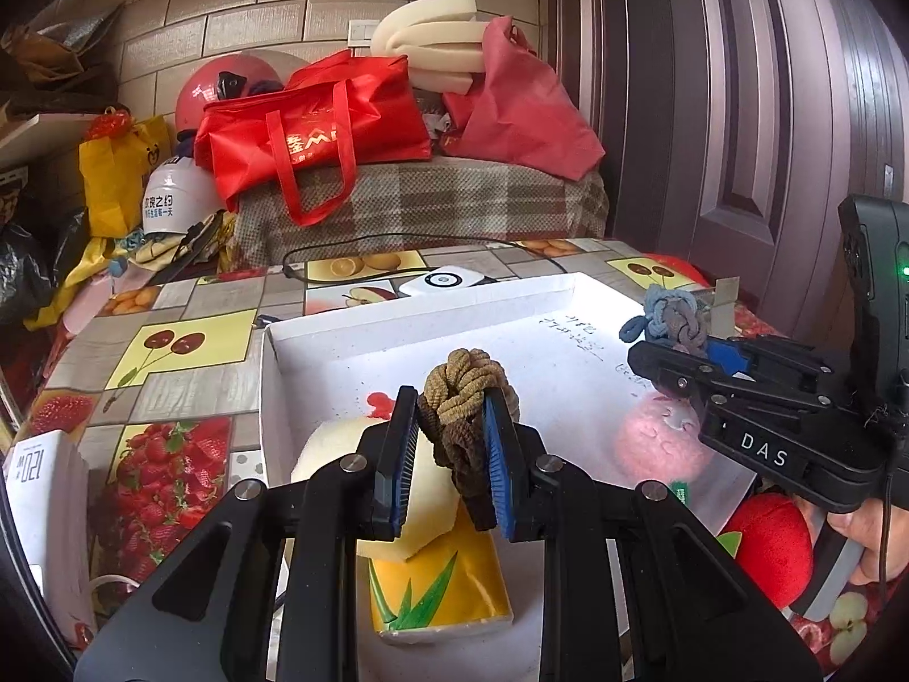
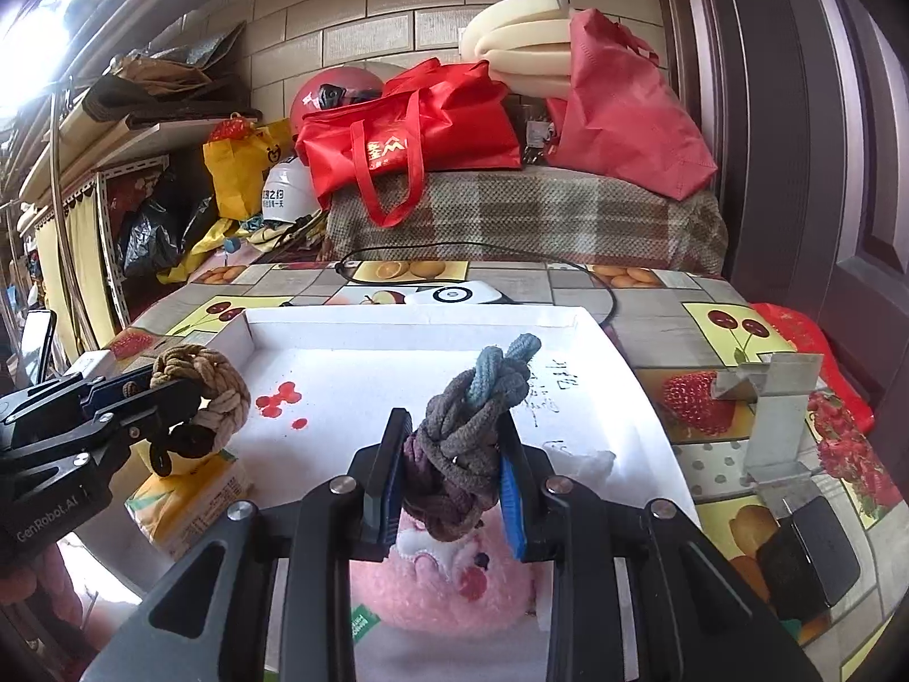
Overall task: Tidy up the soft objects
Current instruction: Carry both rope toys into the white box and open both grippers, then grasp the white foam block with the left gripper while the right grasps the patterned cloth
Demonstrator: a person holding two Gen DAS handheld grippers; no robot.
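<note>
My left gripper [image 1: 451, 426] is shut on a brown knotted rope toy [image 1: 463, 398] and holds it above the near left part of a shallow white box [image 1: 454, 295]. The brown toy also shows in the right wrist view [image 2: 204, 392]. My right gripper [image 2: 454, 449] is shut on a blue-grey knotted rope toy [image 2: 471, 415] above the box [image 2: 409, 318]; this toy also shows in the left wrist view [image 1: 673, 315]. A pink plush ball [image 2: 454, 579] lies under the right gripper. A pale yellow foam piece [image 1: 335, 454] and a yellow tissue pack [image 1: 454, 591] lie below the left gripper.
A red plush fruit [image 1: 767, 551] lies at the box's right. A white device [image 1: 449, 281] with a black cable sits behind the box. A metal bracket [image 2: 772, 415] and a black block [image 2: 807, 562] stand on the right. Red bags [image 1: 318, 131] pile on the couch behind.
</note>
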